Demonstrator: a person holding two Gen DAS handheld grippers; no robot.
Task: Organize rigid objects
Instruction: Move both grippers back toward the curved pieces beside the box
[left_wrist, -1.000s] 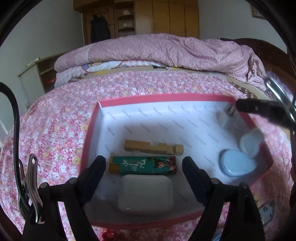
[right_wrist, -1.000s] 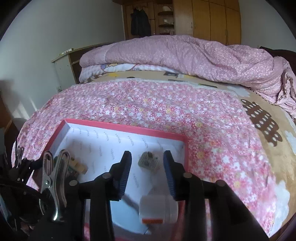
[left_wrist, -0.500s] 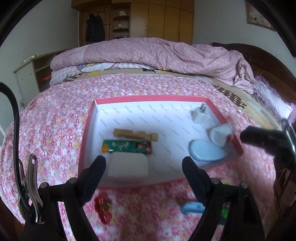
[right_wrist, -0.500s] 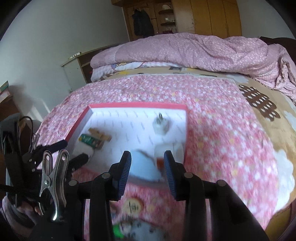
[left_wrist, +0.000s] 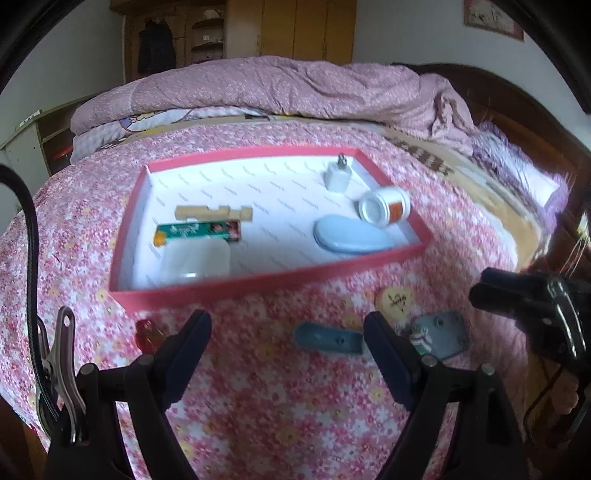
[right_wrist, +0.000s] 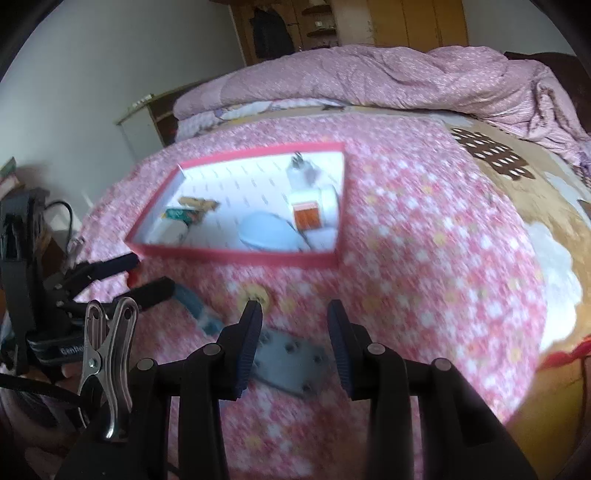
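Observation:
A pink-rimmed white box (left_wrist: 236, 291) (right_wrist: 240, 256) lies on the flowered bedspread. It holds a wooden piece (left_wrist: 214, 213), a green packet (left_wrist: 197, 230), a white case (left_wrist: 195, 260), a blue oval case (left_wrist: 351, 234), a white pill bottle (left_wrist: 384, 205) (right_wrist: 314, 212) and a white plug adapter (left_wrist: 338, 177). On the bed in front of it lie a red item (left_wrist: 146, 332), a teal bar (left_wrist: 328, 339), a yellow heart disc (left_wrist: 395, 299) and a grey plate (left_wrist: 441, 336) (right_wrist: 291, 363). My left gripper (left_wrist: 286, 332) is open and empty above the teal bar. My right gripper (right_wrist: 293, 317) is open and empty above the grey plate.
A rumpled pink quilt (left_wrist: 288, 88) lies at the back of the bed. A wooden headboard (left_wrist: 517, 122) stands at the right, wardrobes (left_wrist: 295, 29) behind. A small cabinet (right_wrist: 147, 118) stands left of the bed.
Both grippers have pulled back from the box toward the bed's near edge. The pill bottle lies in the box, free of the right gripper. Loose items in front of the box came into view.

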